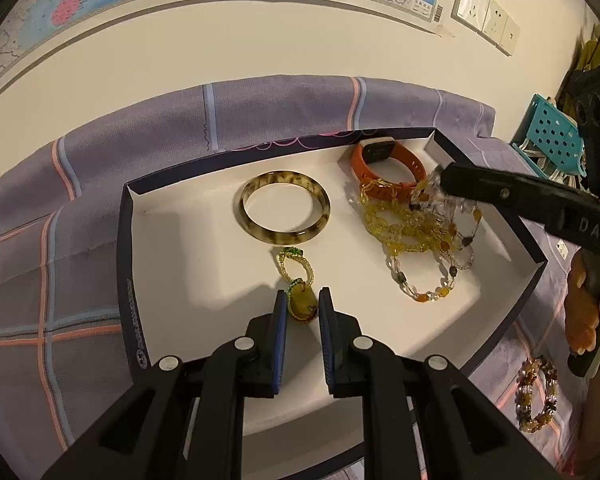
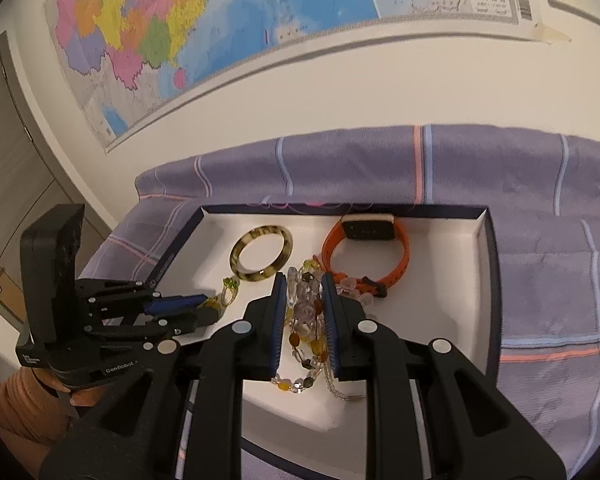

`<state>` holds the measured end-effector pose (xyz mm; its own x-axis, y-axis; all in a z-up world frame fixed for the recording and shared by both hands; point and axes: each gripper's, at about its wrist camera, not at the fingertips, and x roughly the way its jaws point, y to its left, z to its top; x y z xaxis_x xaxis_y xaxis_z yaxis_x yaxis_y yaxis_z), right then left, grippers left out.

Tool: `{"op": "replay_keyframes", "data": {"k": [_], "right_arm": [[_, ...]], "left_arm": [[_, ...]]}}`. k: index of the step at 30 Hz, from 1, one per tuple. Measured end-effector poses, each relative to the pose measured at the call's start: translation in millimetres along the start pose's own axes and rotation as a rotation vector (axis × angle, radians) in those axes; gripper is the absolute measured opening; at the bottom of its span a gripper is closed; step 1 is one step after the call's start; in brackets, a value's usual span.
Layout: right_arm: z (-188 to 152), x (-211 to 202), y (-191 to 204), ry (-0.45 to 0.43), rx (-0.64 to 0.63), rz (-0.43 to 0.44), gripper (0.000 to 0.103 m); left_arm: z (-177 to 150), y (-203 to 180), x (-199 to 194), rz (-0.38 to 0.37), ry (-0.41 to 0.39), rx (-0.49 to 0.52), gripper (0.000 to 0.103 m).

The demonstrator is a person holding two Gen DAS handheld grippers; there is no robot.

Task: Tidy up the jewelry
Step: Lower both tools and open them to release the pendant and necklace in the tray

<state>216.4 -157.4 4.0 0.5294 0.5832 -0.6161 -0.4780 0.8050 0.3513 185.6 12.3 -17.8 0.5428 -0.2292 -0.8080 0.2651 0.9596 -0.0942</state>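
"Two grippers, both nearly closed, both over the box (image 1: 126,264). My left gripper (image 1: 302,304) pinches the amber pendant (image 1: 301,307) of the small green-beaded piece, near the front edge of the box. My right gripper (image 2: 302,312) is clamped on the crystal bead necklace (image 2: 306,312), which hangs between the pads and trails onto the box floor."

"Where is everything else?"

"Bangle (image 1: 286,213) lies flat toward the back left corner. Orange watch (image 1: 388,168) sits in the back right corner, with the yellow bead strand (image 1: 400,228) piled just in front of it, touching the strap. One more bracelet (image 1: 538,394) lies outside, on the purple cloth (image 1: 60,280) beyond the right edge of the box."

"So how do you set these two down well?"

"I'd judge the risk is tangling. The necklace in my right gripper hangs right over the yellow pile, so I'd carry it toward bare floor near the front right corner, lower until the loops rest, then open. The pendant should go down on the bare floor toward the left edge, clear of the bangle, with its beaded loop lying flat."

"And the grip?"

"Narrow on both; I can't tell how firmly the pads bite."
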Motion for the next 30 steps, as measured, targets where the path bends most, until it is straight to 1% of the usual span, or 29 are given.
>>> {"op": "replay_keyframes", "data": {"k": [7, 9, 10, 12, 17, 18, 20, 23, 25, 27, 28, 30], "right_arm": [[-3.9, 9.1, 0.8, 0.030, -0.006, 0.000, 0.018], [-5.3, 11.4, 1.2, 0.035, -0.005, -0.002, 0.020], [-6.0, 12.5, 0.6, 0.039, -0.004, -0.002, 0.022], [-7.4, 15.3, -0.3, 0.052, 0.003, -0.002, 0.022], [-9.6, 14.0, -3.3, 0.051, 0.018, -0.009, 0.022], [-9.6, 12.2, -3.2, 0.048, 0.019, -0.007, 0.023], [-8.9, 9.1, -2.6, 0.039, 0.020, -0.004, 0.029], [-9.9, 2.1, -0.8, 0.026, 0.019, 0.003, 0.032], [-11.5, -2.4, 0.3, 0.020, 0.018, 0.005, 0.033], [-13.9, -7.3, 1.6, 0.016, 0.019, 0.007, 0.038], [-14.6, -9.4, 2.0, 0.013, 0.020, 0.009, 0.043], [-16.2, -14.3, 3.3, 0.005, 0.019, 0.011, 0.043]], "left_arm": [[1.7, 0.5, 1.3, -0.002, -0.001, -0.004, 0.014], [2.8, 0.9, 2.3, -0.001, -0.001, -0.007, 0.014], [2.7, 0.4, 2.6, -0.001, -0.001, -0.010, 0.014], [2.8, 0.5, 1.9, -0.001, 0.000, -0.013, 0.014], [3.6, -0.6, 1.7, 0.006, -0.004, -0.016, 0.014], [4.5, -0.2, 2.5, 0.007, -0.004, -0.019, 0.015], [5.6, -0.7, 3.2, 0.006, -0.007, -0.022, 0.015], [6.1, 0.0, 3.3, 0.004, -0.011, -0.027, 0.016], [5.7, 0.3, 3.1, 0.003, -0.012, -0.030, 0.020], [5.0, 1.0, 1.2, 0.009, -0.016, -0.031, 0.041], [4.9, 0.6, 0.4, 0.014, -0.019, -0.029, 0.043], [3.9, -0.3, -2.6, 0.017, -0.024, -0.024, 0.045]]}}
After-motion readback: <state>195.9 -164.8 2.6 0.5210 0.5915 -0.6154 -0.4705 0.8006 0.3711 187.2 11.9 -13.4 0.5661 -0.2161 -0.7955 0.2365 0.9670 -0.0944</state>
